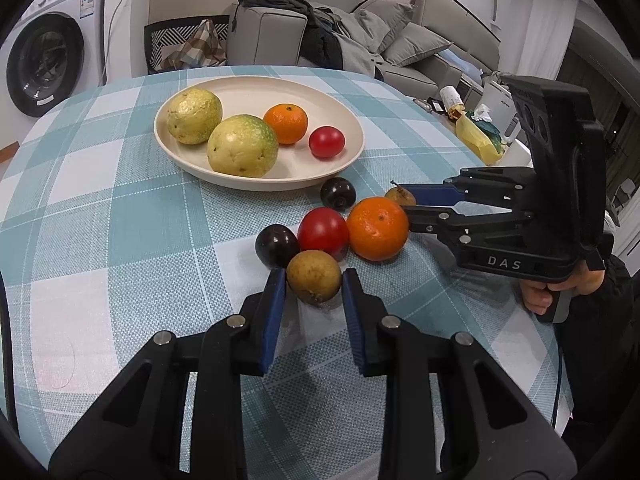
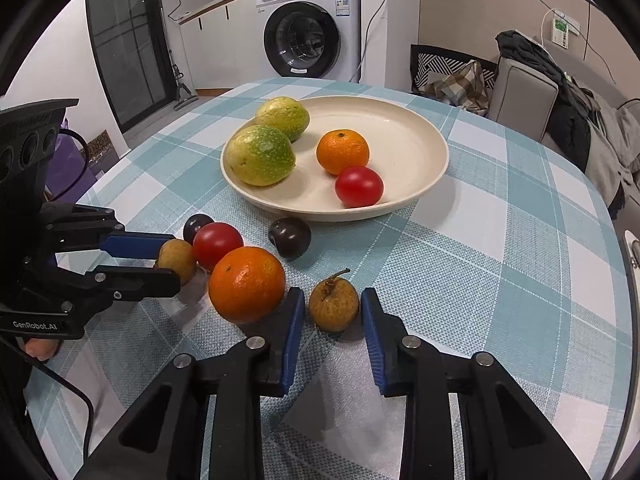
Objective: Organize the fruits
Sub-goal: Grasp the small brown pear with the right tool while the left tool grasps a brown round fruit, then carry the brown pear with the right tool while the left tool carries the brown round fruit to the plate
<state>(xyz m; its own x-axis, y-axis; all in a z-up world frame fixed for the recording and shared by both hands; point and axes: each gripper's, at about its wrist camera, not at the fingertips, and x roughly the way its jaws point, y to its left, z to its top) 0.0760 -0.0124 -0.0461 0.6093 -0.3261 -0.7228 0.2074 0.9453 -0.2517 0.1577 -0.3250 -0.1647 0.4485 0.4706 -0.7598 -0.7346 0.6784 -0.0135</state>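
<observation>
While both grippers sit low over the teal-and-white checked tablecloth (image 1: 120, 220), the left gripper (image 1: 314, 280) brackets a small round brown fruit (image 1: 314, 282), jaws partly open, contact unclear. Right gripper (image 2: 334, 300) straddles a stemmed brown fruit (image 2: 334, 306), gaps either side. Cream round plate (image 2: 420, 136) holds four fruits beyond.

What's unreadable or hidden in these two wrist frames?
- Left wrist: brown stemmed fruit half hidden behind large orange and right claw.
- Right wrist: one dark plum mostly hidden by red tomato.
- Both: whether the pads touch the brown fruits.
- Washing machine label: too small.
</observation>
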